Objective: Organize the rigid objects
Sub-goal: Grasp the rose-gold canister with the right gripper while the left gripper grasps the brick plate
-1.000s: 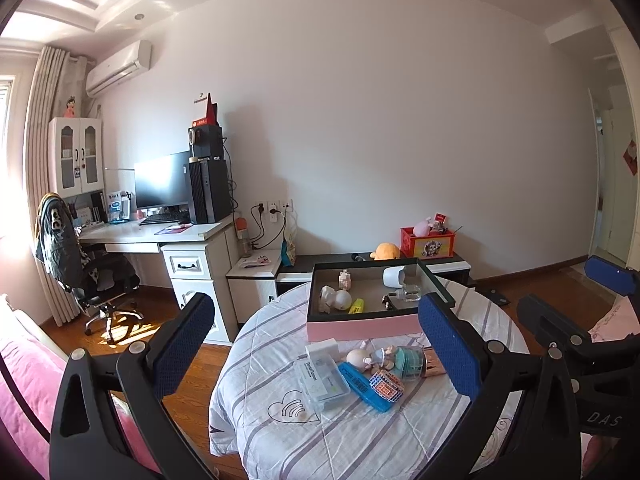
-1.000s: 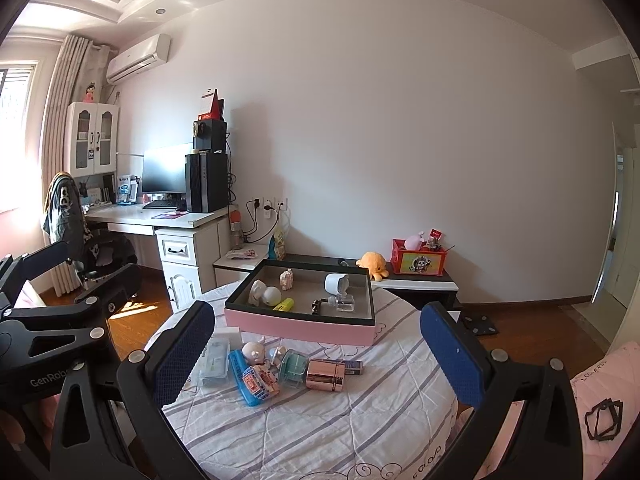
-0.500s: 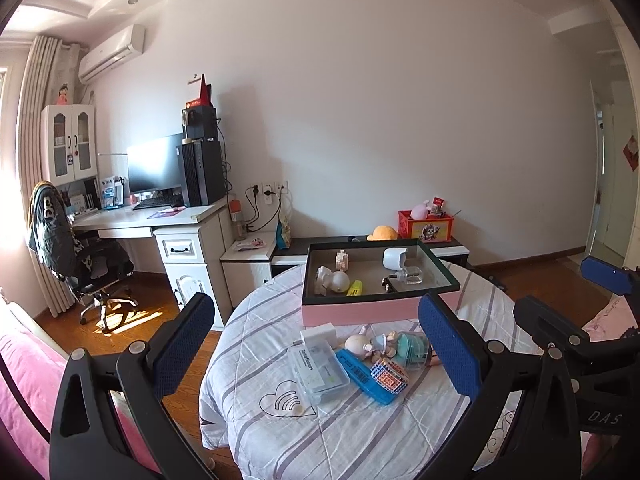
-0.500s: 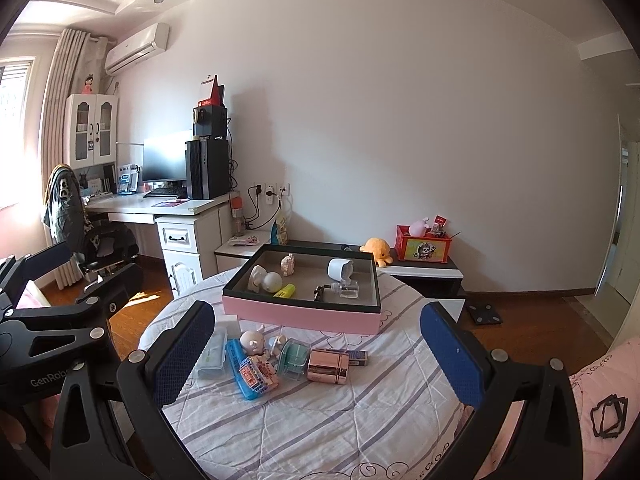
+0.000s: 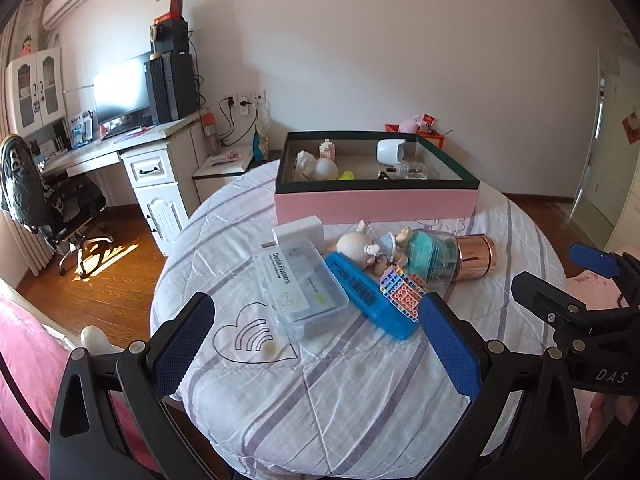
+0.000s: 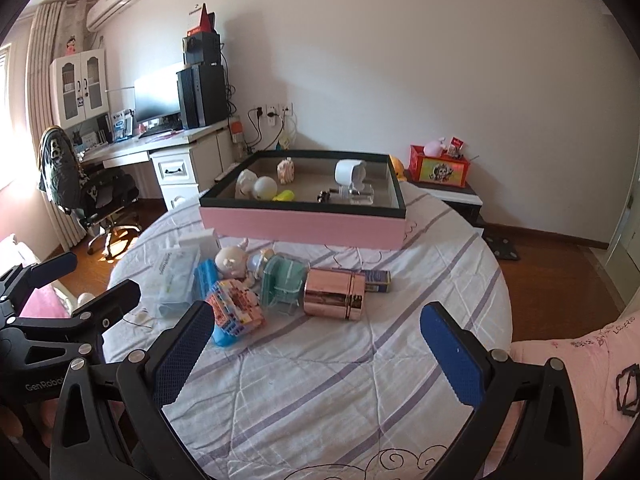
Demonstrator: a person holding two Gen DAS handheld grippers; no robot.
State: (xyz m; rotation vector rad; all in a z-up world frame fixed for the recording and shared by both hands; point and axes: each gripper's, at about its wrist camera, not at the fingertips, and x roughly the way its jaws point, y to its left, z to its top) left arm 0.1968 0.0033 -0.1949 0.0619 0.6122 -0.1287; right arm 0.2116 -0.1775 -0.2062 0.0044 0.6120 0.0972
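Both grippers have dropped and closed in on the round table (image 5: 360,380) over the last second — the heap of small things now fills far more of each view. The left gripper (image 5: 316,344) is spread wide and empty, hovering near the clear plastic case (image 5: 300,284) and the blue box (image 5: 372,300). The right gripper (image 6: 316,352) is also wide apart, holding nothing, short of the copper jar (image 6: 334,292) lying on its side. Several items already sit in the pink tray (image 6: 304,222) behind the heap. Judging by this, the approach is under way — a first pick looks close, nothing yet grasped.
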